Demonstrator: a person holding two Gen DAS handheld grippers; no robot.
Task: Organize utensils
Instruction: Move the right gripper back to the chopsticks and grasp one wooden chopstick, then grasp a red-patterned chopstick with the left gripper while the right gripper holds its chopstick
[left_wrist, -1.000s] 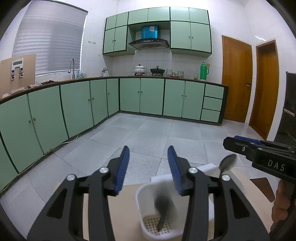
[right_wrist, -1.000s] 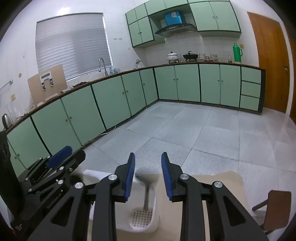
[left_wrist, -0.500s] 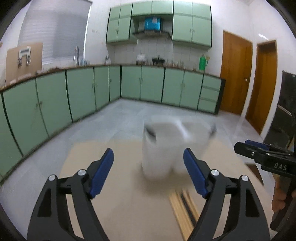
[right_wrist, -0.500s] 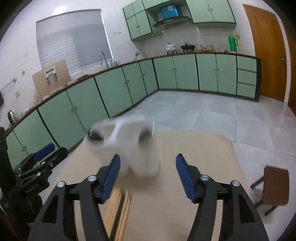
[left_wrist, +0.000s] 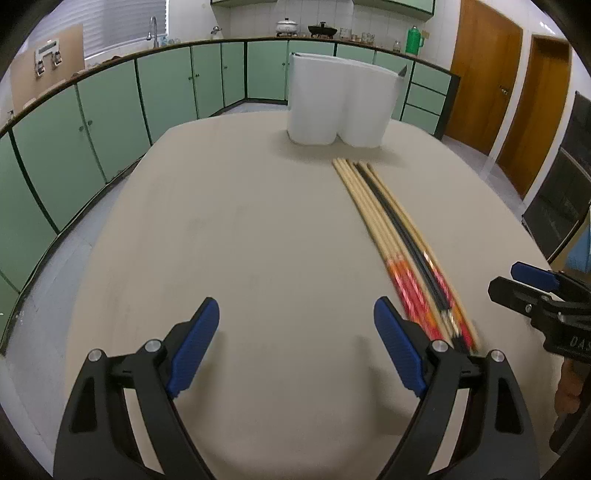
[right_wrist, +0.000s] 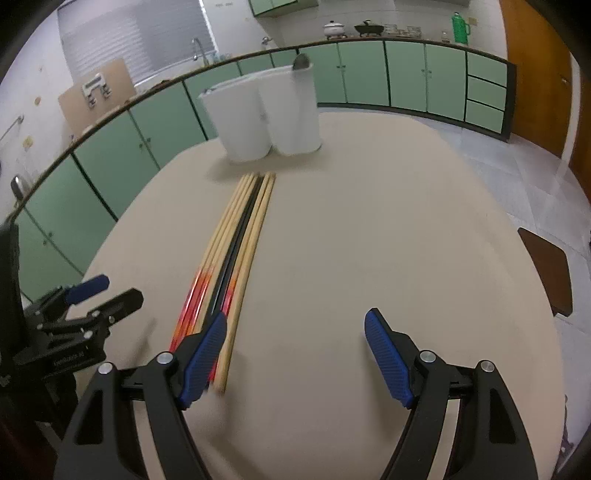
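Chopsticks (left_wrist: 399, 236) lay on the bench (left_wrist: 258, 240) between both grippers, long axis running ahead toward the white holder (left_wrist: 341, 105). Left gripper (left_wrist: 297, 347) and right gripper (right_wrist: 295, 354) both wide, empty — bundle beside each inner jaw, neither clearly nearer.

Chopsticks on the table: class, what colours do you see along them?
Mostly pale wood, one pair black, with red-orange patterned ends; clearest in the right wrist view.

Chopsticks (left_wrist: 391, 229) lie on worktop (left_wrist: 240, 240) w/ holder (left_wrist: 341, 103) behind; left tool (left_wrist: 295, 350) left of them, right tool (right_wrist: 295, 354) right.
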